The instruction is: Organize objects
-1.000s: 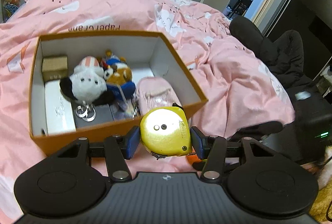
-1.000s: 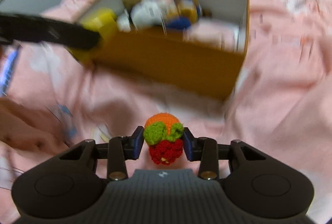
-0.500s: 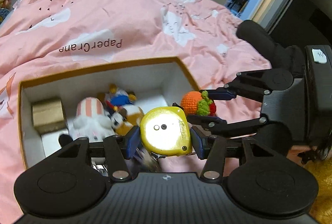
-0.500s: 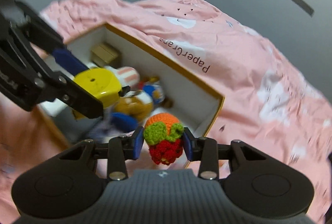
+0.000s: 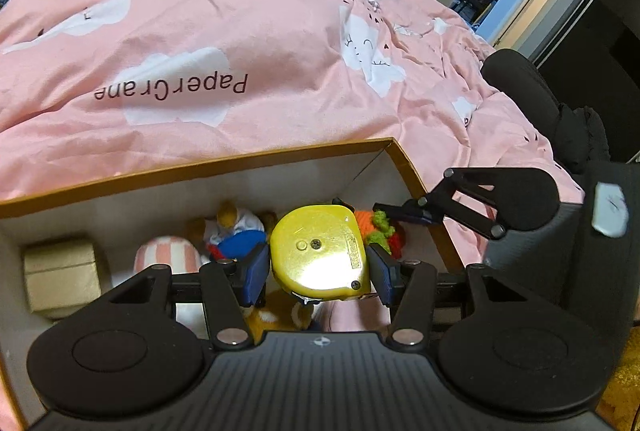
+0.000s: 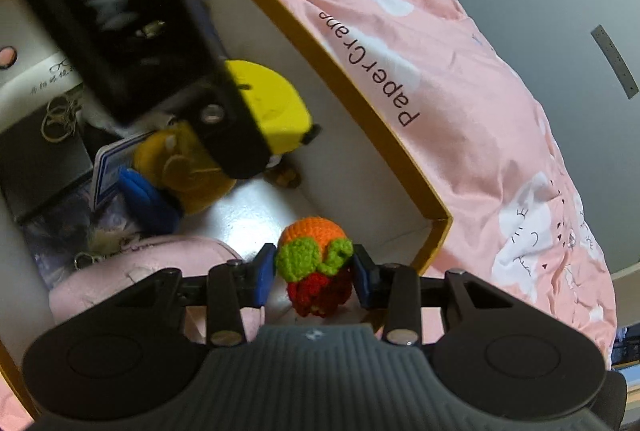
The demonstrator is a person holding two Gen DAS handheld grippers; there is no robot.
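An open box (image 5: 200,167) with an orange rim and white inner walls fills the lower half of the left wrist view, resting on a pink quilt (image 5: 240,31) printed with clouds. Inside it lie one gold carton (image 5: 60,277) at lower left, one striped plush (image 5: 166,255), one small toy figure (image 5: 232,231) and, in the right wrist view, a pink pouch (image 6: 132,271) at lower left. The left gripper (image 5: 318,267) is clamped on one yellow tape measure (image 5: 320,255), rounded and glossy, held over the box's middle. The right gripper (image 6: 314,271) is clamped on one crocheted fruit (image 6: 316,263), orange, green and red, held over the box's near corner.
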